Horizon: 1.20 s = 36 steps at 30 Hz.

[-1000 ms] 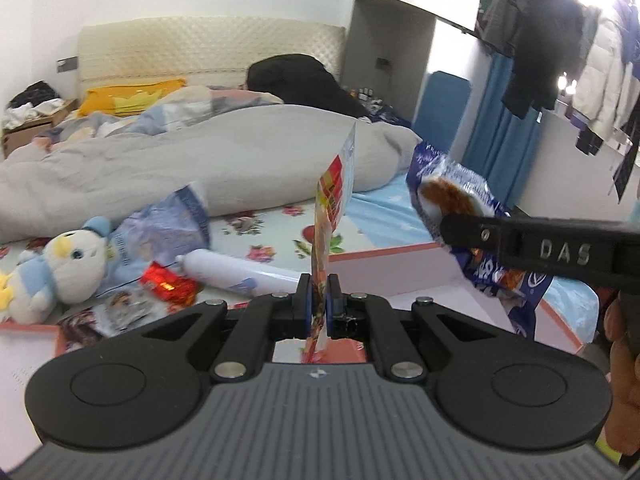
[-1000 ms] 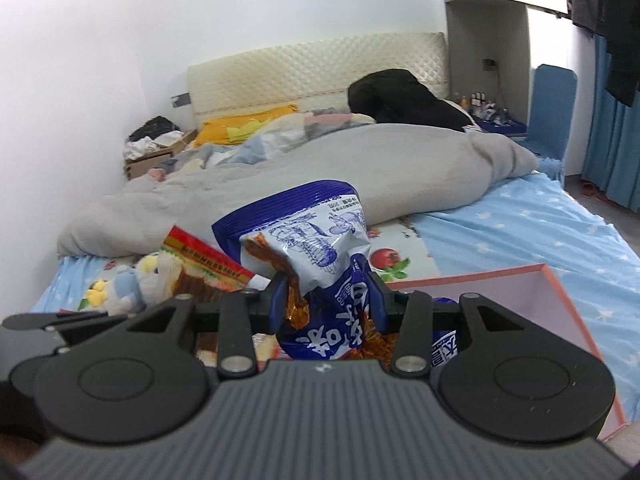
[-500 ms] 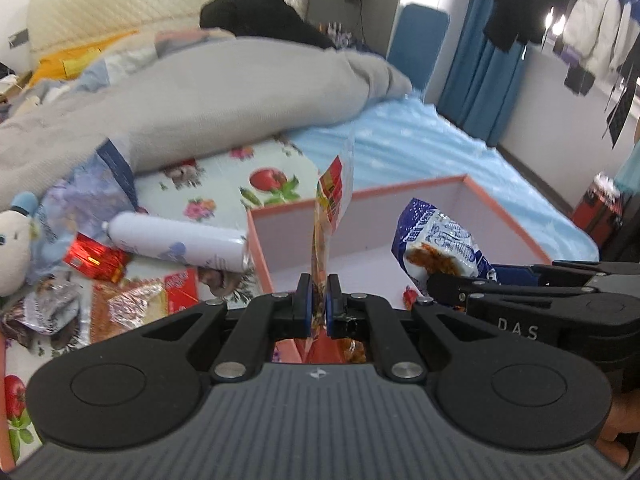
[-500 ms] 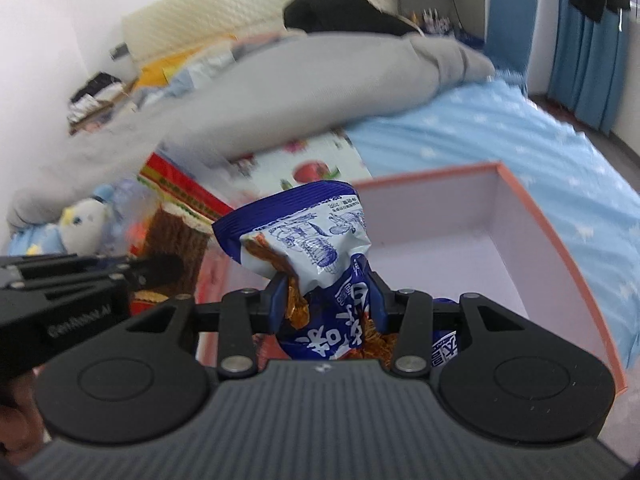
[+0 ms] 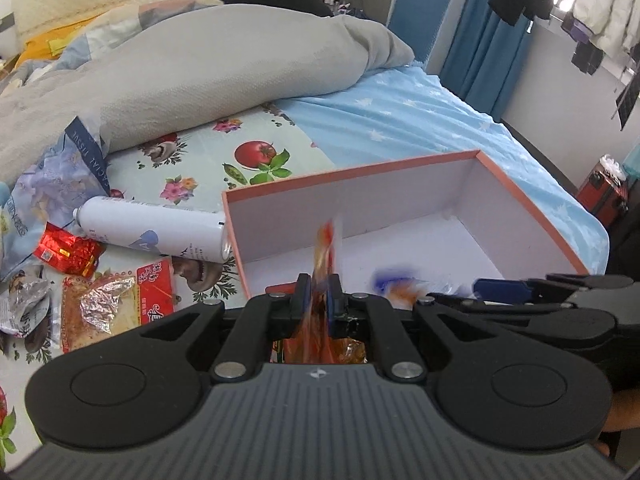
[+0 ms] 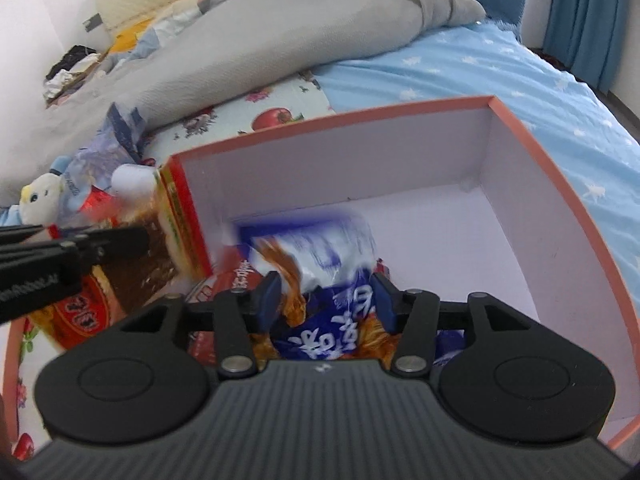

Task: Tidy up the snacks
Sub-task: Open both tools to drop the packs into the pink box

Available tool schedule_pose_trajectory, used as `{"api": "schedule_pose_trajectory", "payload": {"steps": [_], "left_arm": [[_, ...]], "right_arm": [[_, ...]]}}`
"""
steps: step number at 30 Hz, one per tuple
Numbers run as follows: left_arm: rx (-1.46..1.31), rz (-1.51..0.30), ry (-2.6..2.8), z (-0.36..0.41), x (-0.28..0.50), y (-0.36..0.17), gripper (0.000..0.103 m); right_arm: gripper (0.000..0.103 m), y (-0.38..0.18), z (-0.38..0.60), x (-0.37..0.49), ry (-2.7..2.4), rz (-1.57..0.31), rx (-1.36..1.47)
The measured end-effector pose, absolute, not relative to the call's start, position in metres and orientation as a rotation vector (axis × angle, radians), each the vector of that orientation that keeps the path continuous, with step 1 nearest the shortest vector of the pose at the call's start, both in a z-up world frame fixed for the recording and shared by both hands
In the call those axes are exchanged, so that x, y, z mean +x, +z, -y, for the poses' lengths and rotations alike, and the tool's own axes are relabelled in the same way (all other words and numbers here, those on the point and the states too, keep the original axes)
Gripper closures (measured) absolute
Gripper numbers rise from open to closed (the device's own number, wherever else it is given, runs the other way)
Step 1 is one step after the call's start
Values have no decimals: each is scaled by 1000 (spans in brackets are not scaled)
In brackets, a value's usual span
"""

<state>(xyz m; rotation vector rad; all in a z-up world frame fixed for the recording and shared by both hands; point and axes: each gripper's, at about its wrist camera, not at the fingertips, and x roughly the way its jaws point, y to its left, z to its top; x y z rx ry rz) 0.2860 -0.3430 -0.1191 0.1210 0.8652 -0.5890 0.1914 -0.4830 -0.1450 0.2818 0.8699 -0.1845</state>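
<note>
a: holding what, lower centre of each frame?

b: left gripper (image 5: 318,294) pinching a thin orange packet (image 5: 325,322) by its edge, jaws nearly closed on it. right gripper (image 6: 325,294) clamping a blue bag (image 6: 320,280) mid-body, jaws wider. both hovering over the pink box (image 6: 532,168).

a: handling how, probably?

b: seeming light, crinkly, slippery, with crushable contents. gripping the sealed edge rather than the puffy middle, likely safer.

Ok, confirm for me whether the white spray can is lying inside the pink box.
No: the white spray can lies on its side on the floral sheet, outside the pink box, against its left wall.
</note>
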Motion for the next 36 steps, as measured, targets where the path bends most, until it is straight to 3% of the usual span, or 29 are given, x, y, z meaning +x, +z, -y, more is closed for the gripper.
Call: {"api": "schedule_pose_trajectory", "payload": {"steps": [1, 3, 4, 36], "left_arm": [[121, -871, -585, 343, 287, -119, 77], [122, -866, -575, 340, 285, -116, 60], [121, -856, -578, 337, 284, -113, 58], [32, -553, -440, 168, 151, 12, 58]], "right_arm": [[27, -144, 483, 189, -188, -863, 288], [24, -142, 482, 188, -191, -854, 289], [24, -139, 481, 186, -185, -850, 288], [24, -4, 361, 91, -64, -512, 202]]}}
